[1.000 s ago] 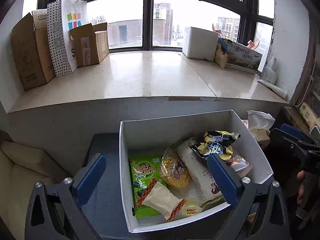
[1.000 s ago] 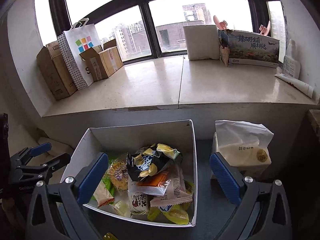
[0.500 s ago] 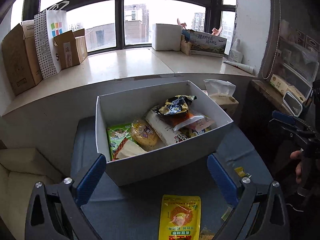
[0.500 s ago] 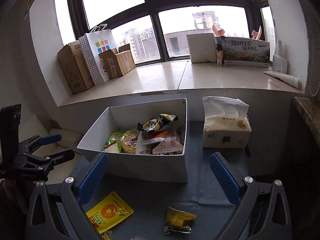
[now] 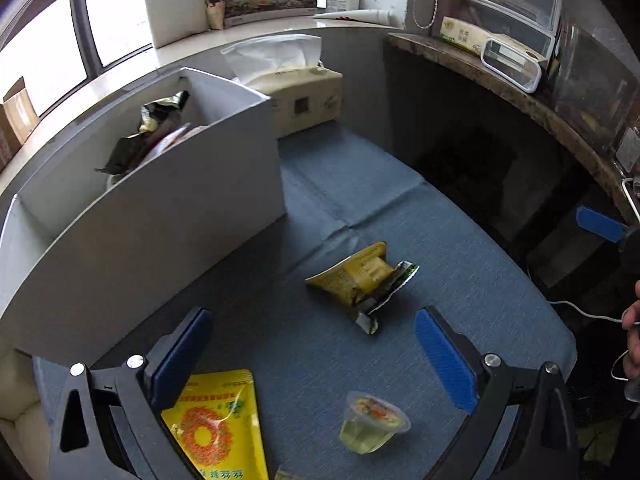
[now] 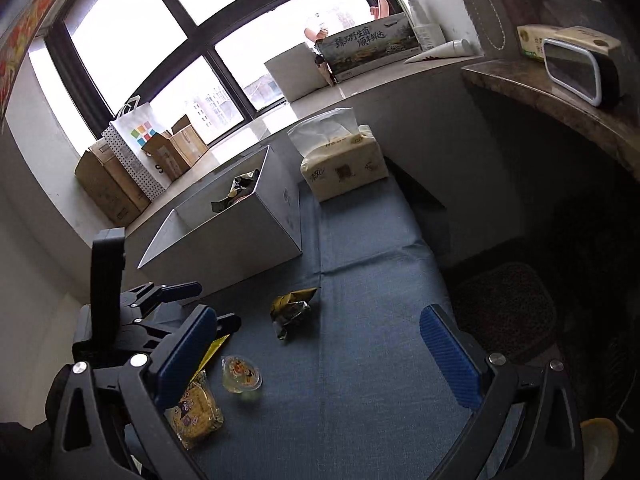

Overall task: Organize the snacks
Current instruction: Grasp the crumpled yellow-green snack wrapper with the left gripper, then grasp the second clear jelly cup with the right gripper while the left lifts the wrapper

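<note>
The left tongs (image 5: 312, 364) gape wide and empty over the blue cloth tabletop (image 5: 460, 248). The crumpled yellow foil snack packet (image 5: 354, 280) lies just ahead between the jaws, long axis slanting toward the white cardboard box (image 5: 152, 232). The right tongs (image 6: 316, 354), also wide and empty, hang farther back.

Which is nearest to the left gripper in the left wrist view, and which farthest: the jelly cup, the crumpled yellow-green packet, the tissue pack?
From the left gripper, nearest first:
1. Jelly cup, low between the fingers, toward the right one.
2. Crumpled yellow-green packet, ahead on the blue cloth, slightly right of centre.
3. Tissue pack, far back, past the white box's right corner.
</note>
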A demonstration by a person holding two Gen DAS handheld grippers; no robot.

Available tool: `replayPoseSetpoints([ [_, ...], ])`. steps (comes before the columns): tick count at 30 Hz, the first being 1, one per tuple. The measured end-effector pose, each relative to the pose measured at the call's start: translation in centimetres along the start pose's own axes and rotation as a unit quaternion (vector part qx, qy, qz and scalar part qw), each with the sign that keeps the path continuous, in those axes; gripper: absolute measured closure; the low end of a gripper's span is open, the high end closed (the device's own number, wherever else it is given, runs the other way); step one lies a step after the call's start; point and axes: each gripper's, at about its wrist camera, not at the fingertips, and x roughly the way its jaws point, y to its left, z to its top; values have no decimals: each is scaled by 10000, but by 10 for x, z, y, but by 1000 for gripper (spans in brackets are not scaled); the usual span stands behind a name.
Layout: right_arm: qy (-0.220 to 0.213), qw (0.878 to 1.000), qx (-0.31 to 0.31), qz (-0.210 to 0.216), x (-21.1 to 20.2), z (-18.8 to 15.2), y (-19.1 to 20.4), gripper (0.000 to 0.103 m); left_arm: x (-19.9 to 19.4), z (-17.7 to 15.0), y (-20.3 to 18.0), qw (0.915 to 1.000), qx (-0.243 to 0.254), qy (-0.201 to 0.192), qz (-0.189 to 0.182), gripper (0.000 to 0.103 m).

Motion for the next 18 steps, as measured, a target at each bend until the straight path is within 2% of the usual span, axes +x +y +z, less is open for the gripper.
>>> replayPoseSetpoints([
  [2,-25,10000,14,8,-8,-6,-3,0,17,8,-7,9997,59,166,-140,0],
  [8,-25,9999,-89,-61,-25,-20,-5,0,55,18,-18,9981,14,581,-188,0],
  [12,-38,10000,-45,-43,-31,-24,-11,0,64,20,-24,9986,105,510,-35,2],
  [13,-43,10000,-27,-60,-31,-25,-12,0,65,20,-25,9986,135,502,-18,13],
  [14,-44,10000,-14,-63,-31,-25,-14,0,67,20,-26,9985,138,530,-41,32],
  [16,-42,10000,7,-59,-30,-26,-17,0,73,22,-26,9983,138,562,114,43],
  [18,-19,10000,31,-90,-29,-27,-18,0,71,21,-25,9987,144,495,51,46],
])
